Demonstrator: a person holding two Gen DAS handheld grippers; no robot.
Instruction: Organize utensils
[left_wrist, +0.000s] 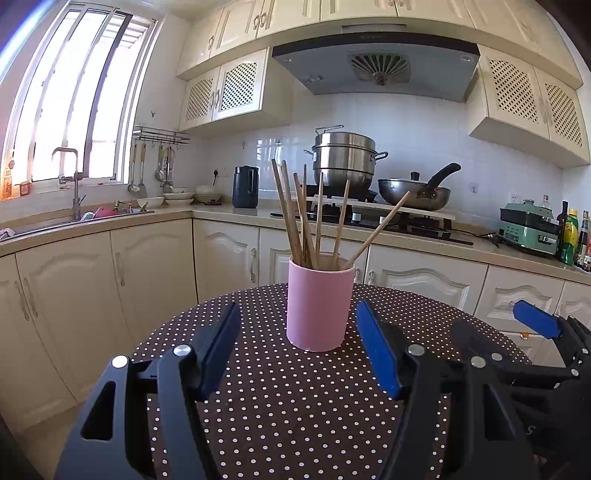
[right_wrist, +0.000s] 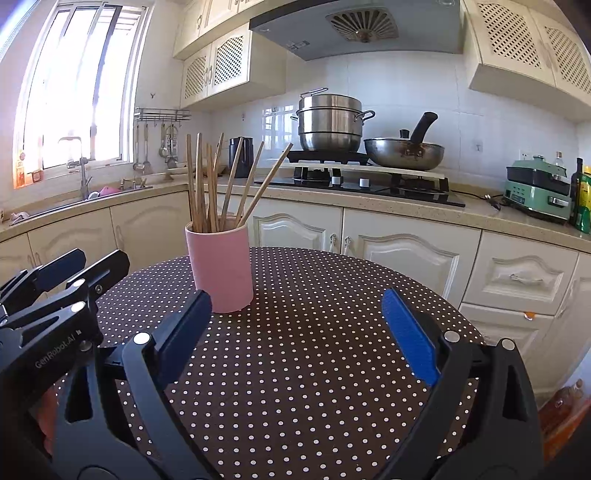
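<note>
A pink cup (left_wrist: 319, 306) stands upright on the round polka-dot table (left_wrist: 295, 406), and several wooden chopsticks (left_wrist: 314, 221) fan out of it. My left gripper (left_wrist: 297, 314) is open. Its blue pads sit just short of the cup on either side and touch nothing. In the right wrist view the same cup (right_wrist: 221, 266) with its chopsticks (right_wrist: 221, 184) stands ahead and to the left. My right gripper (right_wrist: 297, 299) is open wide over bare tablecloth (right_wrist: 314, 369), with nothing between its fingers. Each view shows the other gripper at its edge: right gripper (left_wrist: 495, 321), left gripper (right_wrist: 96, 258).
Cream cabinets and a counter run behind the table. On the counter are a sink (left_wrist: 74, 218), a black kettle (left_wrist: 245, 186), a hob with a steel steamer pot (left_wrist: 343, 158) and a wok (left_wrist: 413, 192), a green appliance (left_wrist: 528, 229) and bottles (left_wrist: 570, 236).
</note>
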